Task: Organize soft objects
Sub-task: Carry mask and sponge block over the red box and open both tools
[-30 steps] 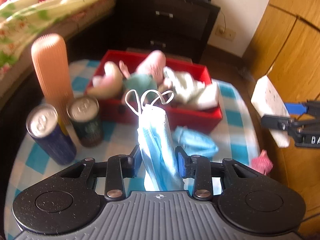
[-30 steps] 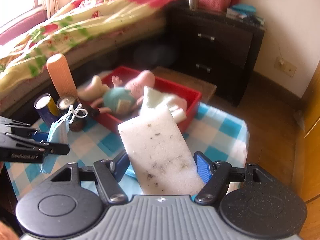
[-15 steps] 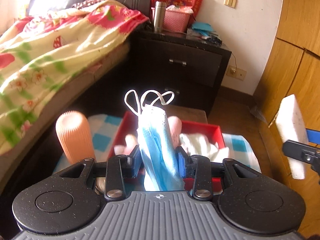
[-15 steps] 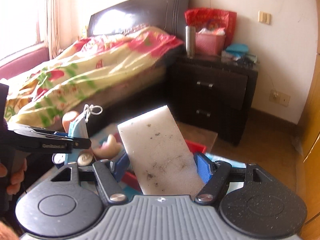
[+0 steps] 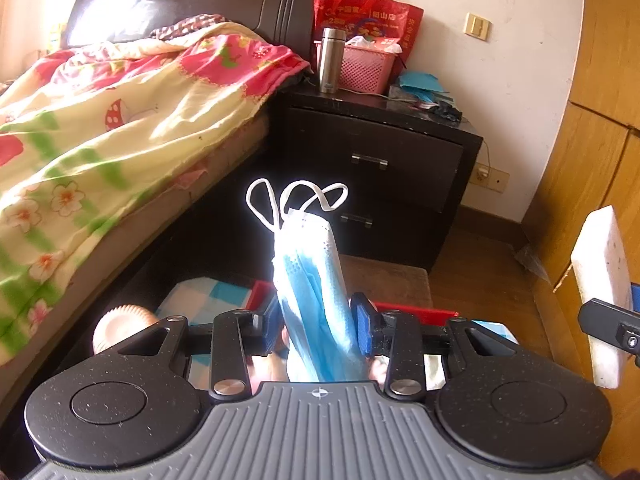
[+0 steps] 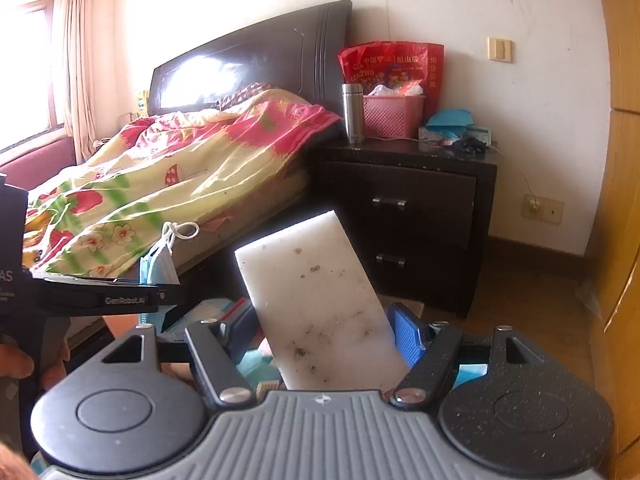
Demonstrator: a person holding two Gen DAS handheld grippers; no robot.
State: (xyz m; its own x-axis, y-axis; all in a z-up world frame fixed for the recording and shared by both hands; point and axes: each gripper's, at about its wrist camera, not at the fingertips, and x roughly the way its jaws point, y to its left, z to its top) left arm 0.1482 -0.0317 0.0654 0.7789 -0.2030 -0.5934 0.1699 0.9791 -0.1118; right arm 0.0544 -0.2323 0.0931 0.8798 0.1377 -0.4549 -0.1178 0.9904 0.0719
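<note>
My left gripper (image 5: 318, 328) is shut on a folded blue face mask (image 5: 312, 280) with white ear loops, held upright and high above the table. My right gripper (image 6: 320, 332) is shut on a white sponge block (image 6: 316, 300) with dark specks, also raised. The sponge shows at the right edge of the left wrist view (image 5: 602, 292). The mask and the left gripper show at the left of the right wrist view (image 6: 160, 264). The red bin (image 5: 412, 310) is mostly hidden behind the left gripper's body.
A bed with a flowered quilt (image 5: 100, 128) lies on the left. A dark nightstand (image 5: 380, 168) stands ahead, with a steel flask (image 5: 330, 60) and pink basket (image 5: 364, 66) on it. A peach ribbed bottle (image 5: 120, 320) and the checked tablecloth (image 5: 200, 296) lie below. Wooden cabinets (image 5: 600, 120) stand on the right.
Both grippers have risen and tilted up, still holding the mask and the sponge. The table, the cans and the red bin have dropped almost out of view.
</note>
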